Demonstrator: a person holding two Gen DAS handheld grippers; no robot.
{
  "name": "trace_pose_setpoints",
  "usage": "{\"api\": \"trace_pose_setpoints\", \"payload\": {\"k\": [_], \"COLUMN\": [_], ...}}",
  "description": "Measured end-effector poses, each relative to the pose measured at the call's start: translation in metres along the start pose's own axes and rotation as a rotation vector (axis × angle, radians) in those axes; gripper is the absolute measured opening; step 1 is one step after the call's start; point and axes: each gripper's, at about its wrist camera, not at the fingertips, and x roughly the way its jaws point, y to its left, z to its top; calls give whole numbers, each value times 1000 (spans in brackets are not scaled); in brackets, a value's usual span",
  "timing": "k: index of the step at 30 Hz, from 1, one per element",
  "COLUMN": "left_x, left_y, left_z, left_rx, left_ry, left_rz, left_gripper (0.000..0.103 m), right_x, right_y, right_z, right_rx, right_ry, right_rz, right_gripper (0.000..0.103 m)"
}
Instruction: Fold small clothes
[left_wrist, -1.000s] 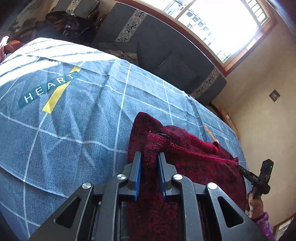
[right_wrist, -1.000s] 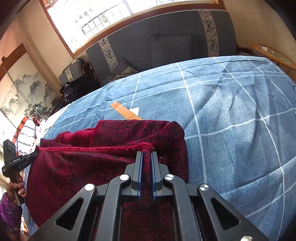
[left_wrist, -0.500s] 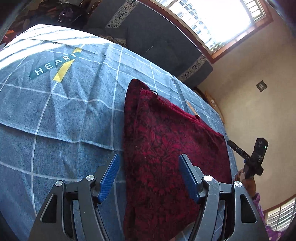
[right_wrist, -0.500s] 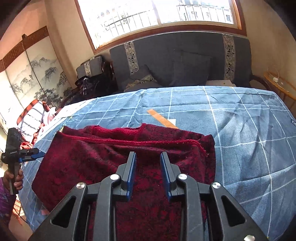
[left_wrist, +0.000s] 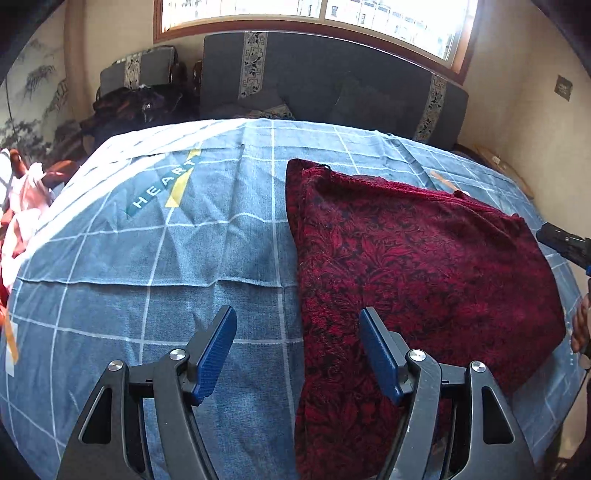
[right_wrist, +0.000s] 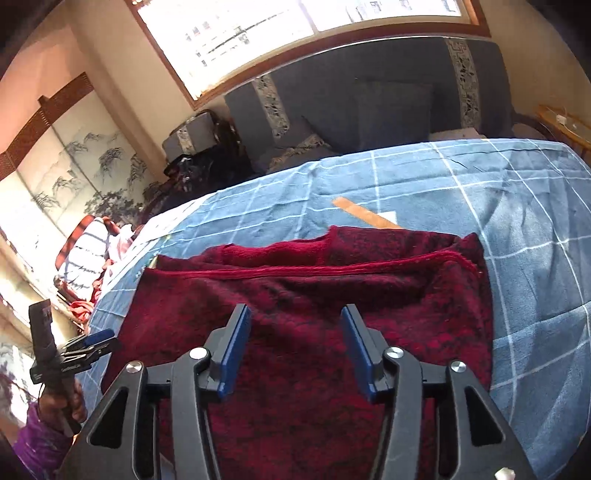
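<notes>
A dark red patterned garment (left_wrist: 413, 273) lies folded flat on the blue checked cloth (left_wrist: 184, 266); its folded edge runs across the far side in the right wrist view (right_wrist: 314, 280). My left gripper (left_wrist: 297, 332) hovers above the garment's left edge, jaws opening, nothing between the blue pads. My right gripper (right_wrist: 293, 332) hovers over the garment's near half, jaws opening, holding nothing. The left gripper (right_wrist: 88, 343) shows at the far left of the right wrist view in a hand. The right gripper's tip (left_wrist: 565, 243) shows at the right edge of the left wrist view.
The cloth bears a "HEART" print (left_wrist: 162, 184) and an orange stripe (right_wrist: 365, 214). A dark grey sofa (left_wrist: 332, 88) stands behind the table under a window. Loose clothes (left_wrist: 22, 199) are piled at the left. A painted screen (right_wrist: 74, 177) is on the left wall.
Both grippers let go of the garment's edge, opened and drew back upward. The garment now lies folded flat on the cloth.
</notes>
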Motion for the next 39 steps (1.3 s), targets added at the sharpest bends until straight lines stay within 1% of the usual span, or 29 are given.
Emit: {"api": "trace_pose_setpoints", "payload": {"k": [1,3,6,8,10,14,16,18,20,21,22,23,25,26,29,30,32,35,37,39], "left_x": [-1,-3,3,4,6,12,16,20,23,25,26,28,34,39,57,61,68,81,92,95], "left_y": [-4,-7,-8,-9,-9,-13,-14,-15,-13,-12,-8,-4,6,13,30,33,38,44,44,41], "left_z": [0,1,4,3,2,2,1,1,2,2,4,6,9,12,19,22,28,35,40,43], "left_rx": [18,46,68,78,86,108,122,131,126,118,105,86,36,10,-52,-60,-65,-100,-100,-99], "left_ry": [-10,-24,-27,-30,-34,-28,-24,-18,-10,-3,7,20,48,67,144,154,176,206,234,230], "left_rz": [25,67,104,120,137,172,185,194,183,162,122,62,-75,-156,-409,-467,-535,-618,-640,-668], "left_gripper": [75,78,78,78,79,80,81,82,83,84,84,84,84,84,84,84,84,84,83,83], "right_x": [-1,4,23,39,51,75,86,90,93,94,95,95,95,94,92,92,91,88,87,86], "right_y": [14,42,74,88,97,104,105,106,109,110,111,110,106,103,98,97,96,90,87,84], "right_z": [-5,-15,-28,-38,-46,-56,-61,-65,-68,-70,-70,-69,-68,-67,-67,-67,-66,-67,-66,-64], "right_rx": [-30,-95,-179,-211,-225,-261,-285,-307,-321,-333,-340,-337,-322,-314,-294,-291,-286,-273,-255,-228], "right_ry": [-4,-4,40,68,81,91,101,89,87,88,92,94,95,96,90,89,90,86,81,74], "right_rz": [23,43,39,28,24,-34,-64,-82,-84,-83,-77,-66,-32,-12,21,31,55,86,113,141], "right_gripper": [53,53,53,53,53,53,54,61,67,71,72,74,76,78,80,82,85,87,88,88]}}
